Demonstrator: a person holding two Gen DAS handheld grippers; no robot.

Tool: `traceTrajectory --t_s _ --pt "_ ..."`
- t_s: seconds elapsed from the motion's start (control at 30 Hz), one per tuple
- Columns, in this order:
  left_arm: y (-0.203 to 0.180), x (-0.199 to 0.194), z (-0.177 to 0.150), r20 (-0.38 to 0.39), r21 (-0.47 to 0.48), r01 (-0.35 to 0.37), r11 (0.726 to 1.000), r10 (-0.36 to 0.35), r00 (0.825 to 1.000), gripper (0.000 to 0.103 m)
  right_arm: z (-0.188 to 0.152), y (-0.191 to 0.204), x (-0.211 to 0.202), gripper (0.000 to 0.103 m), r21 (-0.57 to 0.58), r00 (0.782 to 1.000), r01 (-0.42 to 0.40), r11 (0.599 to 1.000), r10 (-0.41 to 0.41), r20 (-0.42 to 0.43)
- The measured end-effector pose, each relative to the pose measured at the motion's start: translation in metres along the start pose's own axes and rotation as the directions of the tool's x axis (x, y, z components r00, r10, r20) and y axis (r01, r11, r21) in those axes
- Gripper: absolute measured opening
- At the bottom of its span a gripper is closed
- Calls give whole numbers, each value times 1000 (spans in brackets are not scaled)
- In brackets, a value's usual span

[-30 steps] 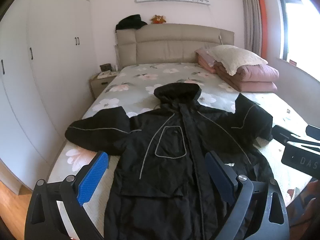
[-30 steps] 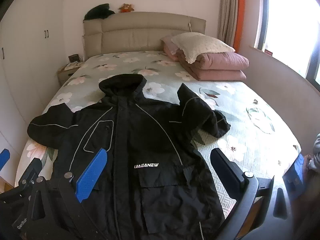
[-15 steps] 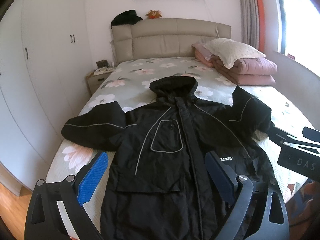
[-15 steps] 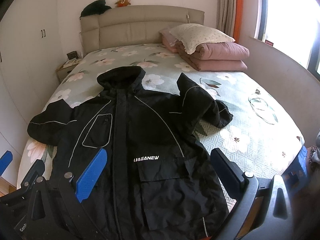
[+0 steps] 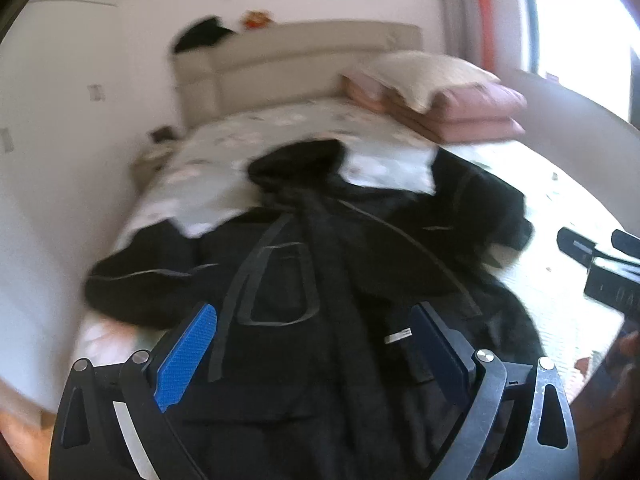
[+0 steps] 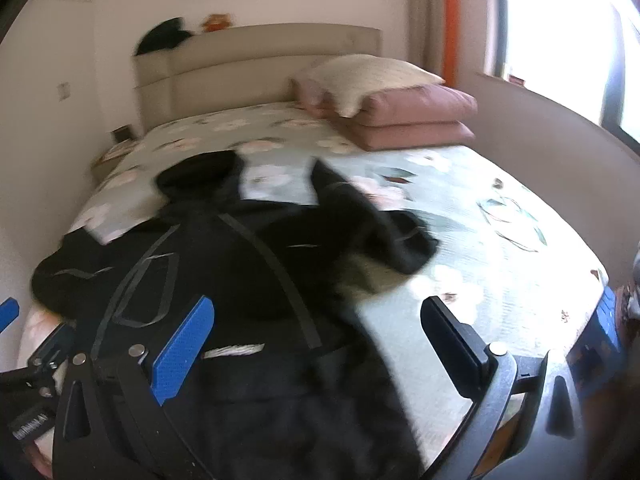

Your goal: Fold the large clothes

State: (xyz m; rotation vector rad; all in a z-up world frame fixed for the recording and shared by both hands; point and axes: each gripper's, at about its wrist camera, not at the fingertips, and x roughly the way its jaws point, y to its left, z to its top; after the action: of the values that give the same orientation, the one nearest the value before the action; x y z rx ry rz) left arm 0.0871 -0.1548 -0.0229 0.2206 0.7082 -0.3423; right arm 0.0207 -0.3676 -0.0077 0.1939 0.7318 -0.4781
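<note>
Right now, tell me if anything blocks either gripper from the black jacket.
Nothing visible does. The black jacket lies spread on the bed, directly ahead of the open left gripper and right gripper. The pillows sit far behind it.

Matt black cloth jacket [image 5: 344, 288], seemingly quilted bedspread [image 6: 480, 248].

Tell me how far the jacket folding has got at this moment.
Done: the black jacket lies spread front-up on the bed, hood toward the headboard. One sleeve is bunched on the window side, but no deliberate fold shows. In hand: nothing; the left gripper and right gripper are both open above the jacket's lower half, and the frames are motion-blurred. Left: all of the folding.
</note>
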Motion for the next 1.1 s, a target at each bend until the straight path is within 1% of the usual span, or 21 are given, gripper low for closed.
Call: traceTrajectory --t_s 0.07,0.13,0.17,0.2,0.23,0.33,0.47,0.53,0.63,0.73,0.77,0.8,0.83,0.87,0.9,0.93,0.97,1.0,1.03,1.07,1.1 --pt "-21 29 13 -16 14 59 998 -59 998 98 9 -39 34 103 53 999 7 999 -5 -37" --pt "-47 66 28 -35 26 117 993 -117 993 98 18 -82 75 101 113 996 -14 994 23 -82" --pt "-57 79 33 -41 30 140 990 -139 989 98 23 -99 95 94 130 995 -19 991 32 -99" --pt "-69 96 39 -49 36 167 985 -165 985 98 26 -111 109 92 139 993 -23 990 39 -113" --pt "-80 112 45 -57 42 185 982 -183 981 98 33 -129 137 92 157 988 -25 987 48 -144" --pt "-113 158 63 -60 57 243 968 -239 969 98 47 -164 199 91 196 976 -68 978 106 -189" --pt "-138 203 76 -76 76 279 957 -274 959 97 59 -192 271 87 229 961 -74 971 131 -245" --pt "-149 222 80 -81 91 300 950 -293 953 97 62 -198 291 87 246 958 -87 965 149 -245" --pt "-156 234 82 -84 100 343 934 -335 938 97 64 -209 324 87 289 951 -52 956 136 -278" --pt "-165 243 84 -84 112 360 926 -352 932 97 53 -220 359 89 405 912 -98 909 245 -328" --pt "-167 244 84 -81 116 368 922 -361 929 97 51 -221 363 94 420 909 -108 901 260 -325" --pt "-169 246 85 -75 118 375 919 -369 926 97 52 -218 362 95 410 918 -122 904 260 -300" --pt "-170 250 86 -73 118 386 915 -380 922 97 53 -213 362 93 405 912 -154 901 287 -291" --pt "-170 254 87 -75 117 396 911 -390 918 97 52 -209 363 83 412 900 -198 890 332 -283" --pt "-171 259 87 -79 115 403 908 -396 915 97 53 -204 363 67 402 897 -215 890 343 -278" --pt "-172 267 88 -91 110 409 906 -401 912 96 53 -200 362 58 389 895 -231 892 352 -275" --pt "-171 275 88 -107 101 412 905 -402 909 96 55 -196 358 50 359 902 -237 903 342 -263" --pt "-169 279 89 -123 86 425 901 -414 902 95 58 -194 352 47 332 913 -230 915 321 -252" --pt "-167 280 91 -133 70 449 891 -438 889 93 61 -192 345 45 312 921 -225 923 306 -242" --pt "-166 280 93 -134 64 462 884 -452 882 93 67 -195 330 43 275 941 -200 941 262 -212" --pt "-165 278 96 -130 63 473 879 -463 877 93 71 -197 319 43 250 955 -173 953 224 -193"
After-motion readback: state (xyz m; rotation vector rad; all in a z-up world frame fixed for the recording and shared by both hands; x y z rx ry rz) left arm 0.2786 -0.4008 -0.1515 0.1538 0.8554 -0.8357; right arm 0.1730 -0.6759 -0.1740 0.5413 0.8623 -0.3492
